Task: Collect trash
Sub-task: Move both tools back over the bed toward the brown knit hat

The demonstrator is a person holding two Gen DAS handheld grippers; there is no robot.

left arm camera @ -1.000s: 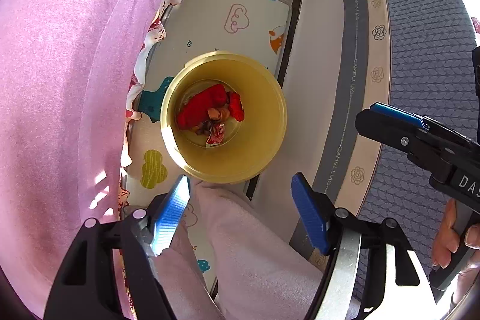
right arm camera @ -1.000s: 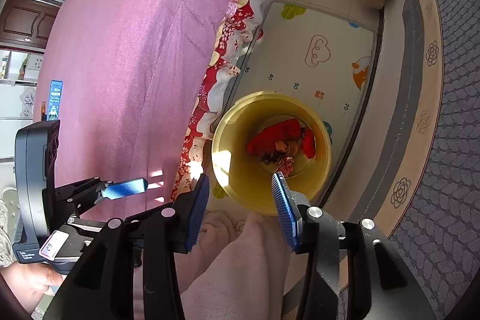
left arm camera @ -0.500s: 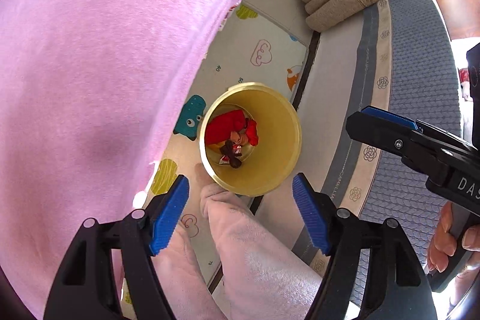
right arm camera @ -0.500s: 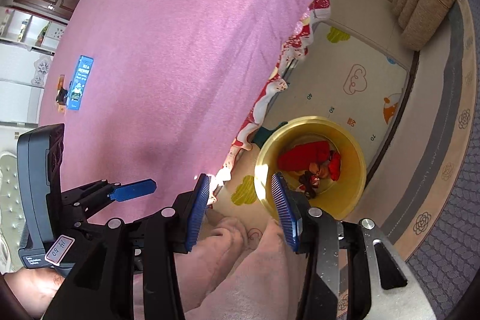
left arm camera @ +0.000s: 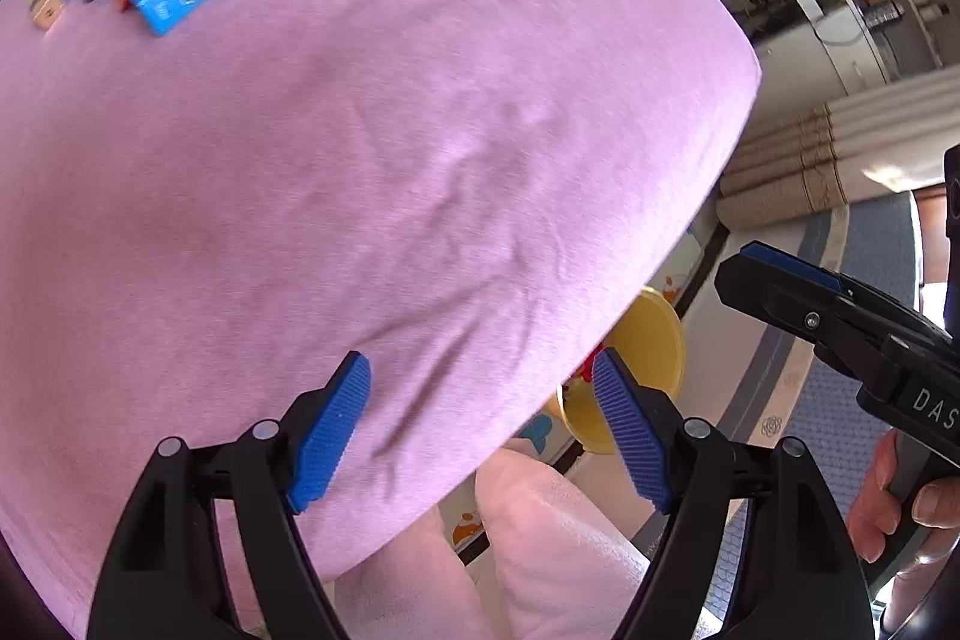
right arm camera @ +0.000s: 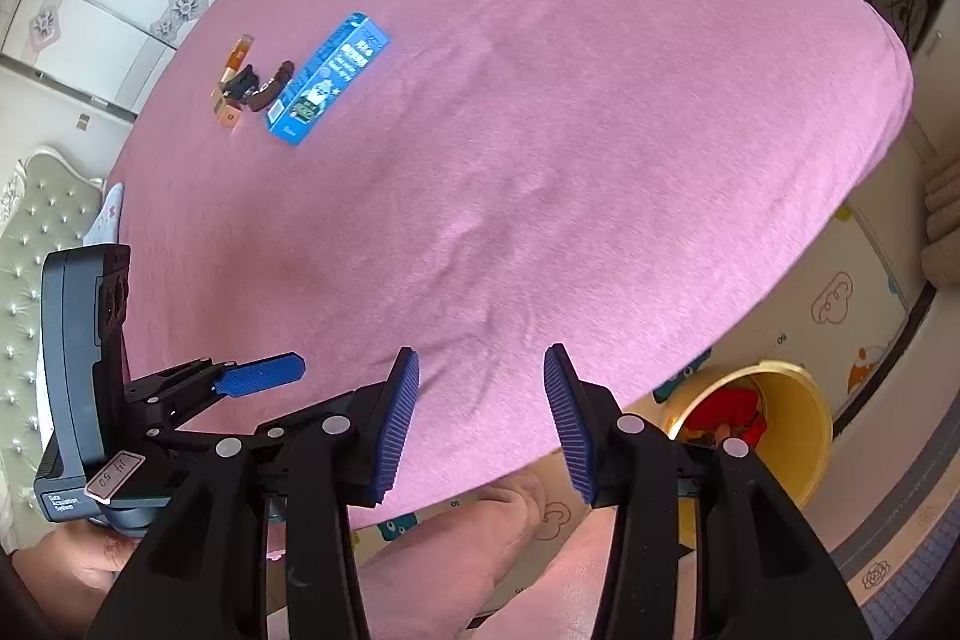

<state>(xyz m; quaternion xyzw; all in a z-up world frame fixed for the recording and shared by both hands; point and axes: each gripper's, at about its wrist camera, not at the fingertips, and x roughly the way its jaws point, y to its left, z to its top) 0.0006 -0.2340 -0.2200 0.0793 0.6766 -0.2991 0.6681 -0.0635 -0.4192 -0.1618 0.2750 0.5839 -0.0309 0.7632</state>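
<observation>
Now blue carton (right arm camera: 327, 79) far beyond empty jaws: left opening, right parted.

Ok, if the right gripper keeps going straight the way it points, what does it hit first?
Probably bare pink bedsheet. Nothing lies between the right gripper and the fabric; the blue carton sits farther up-left.

Box (right arm camera: 328, 79) on bed (right arm camera: 540, 160) – wrappers (right arm camera: 249, 88) beside

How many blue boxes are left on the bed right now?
1. The blue box lies flat on the far part of the pink bedcover, just right of a small cluster of wrappers. Something smaller could be hidden beneath that cluster.
</observation>
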